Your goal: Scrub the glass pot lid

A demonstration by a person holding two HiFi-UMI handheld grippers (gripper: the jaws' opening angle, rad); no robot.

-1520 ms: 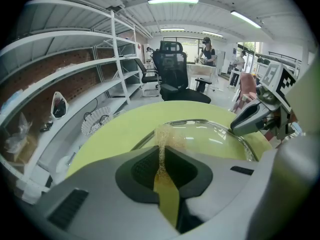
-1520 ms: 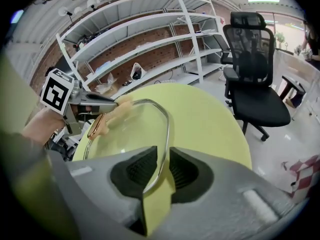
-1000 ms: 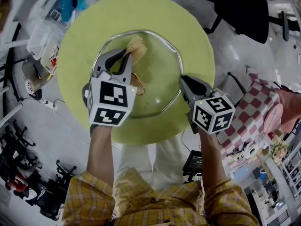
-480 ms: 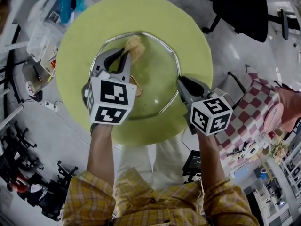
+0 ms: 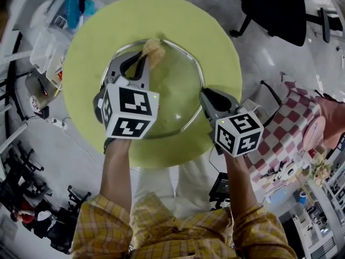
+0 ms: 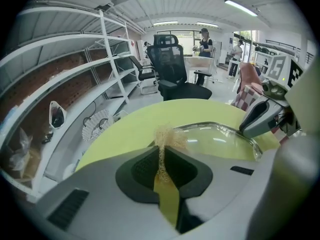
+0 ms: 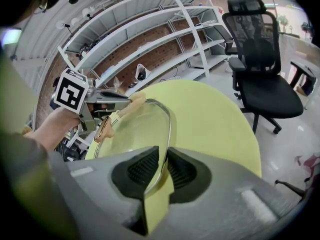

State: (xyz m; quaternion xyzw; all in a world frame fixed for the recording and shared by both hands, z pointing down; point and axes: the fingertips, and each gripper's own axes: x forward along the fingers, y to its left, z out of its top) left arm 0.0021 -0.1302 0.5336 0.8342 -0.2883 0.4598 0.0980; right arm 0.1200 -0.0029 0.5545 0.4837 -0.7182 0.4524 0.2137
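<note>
Marker cube (image 5: 129,112) hides round glass pot lid (image 5: 175,85) lower left. Left tool (image 5: 143,61) pinches tan mesh scrubber (image 5: 153,48) at upper rim; right tool (image 5: 206,99) clamps lower-right rim.

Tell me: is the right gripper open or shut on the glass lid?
Shut: the right gripper clamps the glass pot lid by its metal rim.

Left tool (image 5: 144,61) clamped on scrubber (image 5: 154,48), right tool (image 5: 204,96) clamped on lid (image 5: 173,88) rim, both forearms (image 5: 116,171) outstretched

Yellow plaid sleeves (image 5: 105,225); grey left hand-held gripper (image 5: 141,60) and right hand-held gripper (image 5: 205,94) bear white cubes (image 5: 129,112) with black markers.
</note>
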